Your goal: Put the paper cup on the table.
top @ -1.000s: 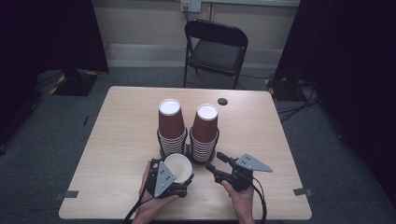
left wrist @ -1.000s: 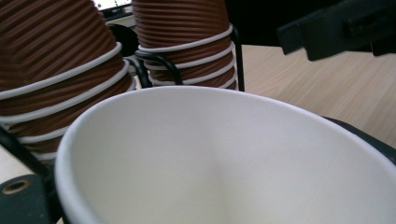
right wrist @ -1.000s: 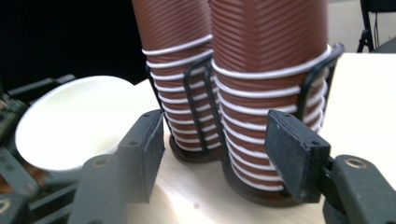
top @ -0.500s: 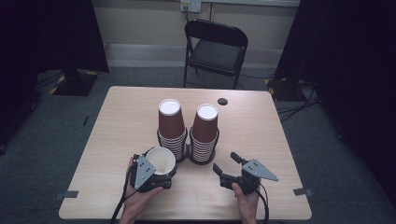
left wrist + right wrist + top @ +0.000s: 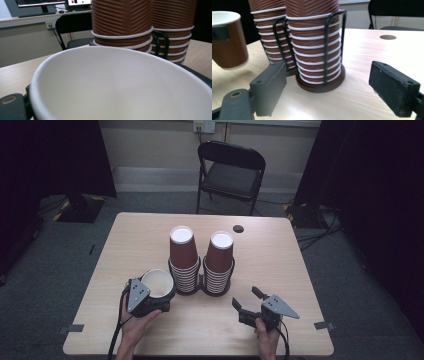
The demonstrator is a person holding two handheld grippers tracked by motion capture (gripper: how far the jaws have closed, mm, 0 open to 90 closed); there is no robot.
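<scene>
High view, wooden table (image 5: 280, 265), folding chair (image 5: 231, 170)

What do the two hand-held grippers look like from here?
Both are black. The left hand-held gripper and right hand-held gripper each carry a grey three-cornered plate with small dark holes and trail a black cable. The right one's jaws are blocky, with flat rectangular pads. No sleeves show on the forearms.

The high view looks down across the table (image 5: 300, 270); both gripper views face the cup stacks (image 5: 317, 50) from close by.
</scene>
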